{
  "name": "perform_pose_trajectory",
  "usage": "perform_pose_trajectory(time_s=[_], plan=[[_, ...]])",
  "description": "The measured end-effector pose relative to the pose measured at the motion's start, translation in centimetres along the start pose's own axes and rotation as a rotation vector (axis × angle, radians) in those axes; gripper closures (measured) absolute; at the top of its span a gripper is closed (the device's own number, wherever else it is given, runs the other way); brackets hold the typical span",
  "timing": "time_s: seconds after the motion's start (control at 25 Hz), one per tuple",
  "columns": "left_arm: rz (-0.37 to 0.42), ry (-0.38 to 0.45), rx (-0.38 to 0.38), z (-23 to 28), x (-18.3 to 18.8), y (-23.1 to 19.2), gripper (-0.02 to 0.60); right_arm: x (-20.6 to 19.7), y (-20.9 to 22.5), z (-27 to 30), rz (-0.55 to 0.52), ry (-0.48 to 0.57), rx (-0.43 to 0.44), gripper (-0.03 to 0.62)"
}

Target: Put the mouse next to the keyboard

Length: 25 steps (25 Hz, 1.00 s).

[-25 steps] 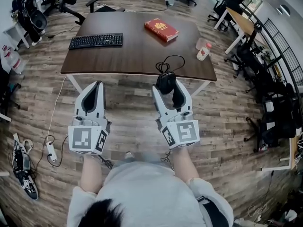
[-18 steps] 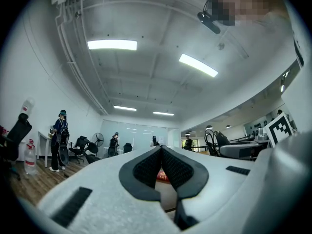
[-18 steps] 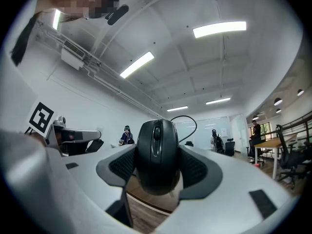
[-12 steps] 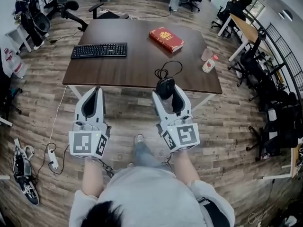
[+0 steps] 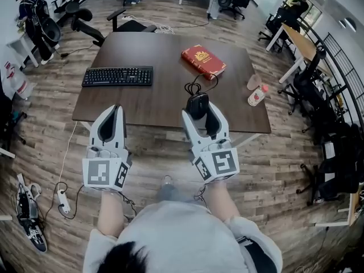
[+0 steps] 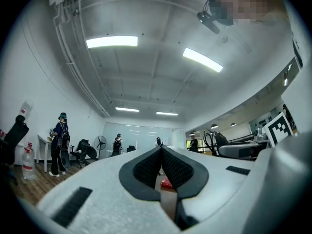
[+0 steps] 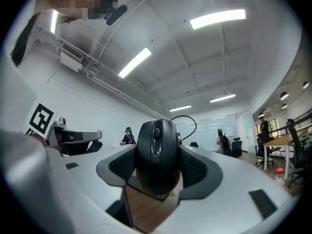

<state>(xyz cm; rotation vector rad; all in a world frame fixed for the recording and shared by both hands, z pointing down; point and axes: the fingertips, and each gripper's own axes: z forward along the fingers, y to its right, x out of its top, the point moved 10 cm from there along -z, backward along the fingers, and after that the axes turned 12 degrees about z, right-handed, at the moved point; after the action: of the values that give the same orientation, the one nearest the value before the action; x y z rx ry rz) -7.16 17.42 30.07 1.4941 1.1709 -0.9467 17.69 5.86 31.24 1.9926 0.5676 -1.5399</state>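
Observation:
The black wired mouse is clamped between the pads of my right gripper, held above the near edge of the dark wooden table. Its cable loops up from it. In the right gripper view the mouse fills the gap between the jaws, buttons facing the camera. The black keyboard lies on the table's left side, well left of the mouse. My left gripper hovers at the near table edge below the keyboard, its jaws touching with nothing between them.
A red book lies at the table's back right. A small bottle and a cup stand near the right edge. Office chairs stand behind the table, more desks to the right, and a power strip on the floor left.
The table has come closer and now lies under the gripper tips. The mouse stays gripped in the right gripper; both grippers keep their pose.

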Motion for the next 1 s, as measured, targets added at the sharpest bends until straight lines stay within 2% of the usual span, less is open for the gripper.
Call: perform_pose_trajectory(time_s=[0.48,0.76,1.0], plan=[[0.025,0.013,0.032,9.4,-1.4,0.4,0.572,0.0,7.4,7.4,0.020,0.022,0.045,0.335],[0.038,-0.003,0.039,12.2,-2.1,1.0,0.572,-0.3,10.1,9.4,0.037,0.024,0.055,0.335],[0.038,-0.007,0.043,14.3,-2.9,-0.1,0.572,-0.8,11.2,11.7,0.054,0.021,0.047,0.335]])
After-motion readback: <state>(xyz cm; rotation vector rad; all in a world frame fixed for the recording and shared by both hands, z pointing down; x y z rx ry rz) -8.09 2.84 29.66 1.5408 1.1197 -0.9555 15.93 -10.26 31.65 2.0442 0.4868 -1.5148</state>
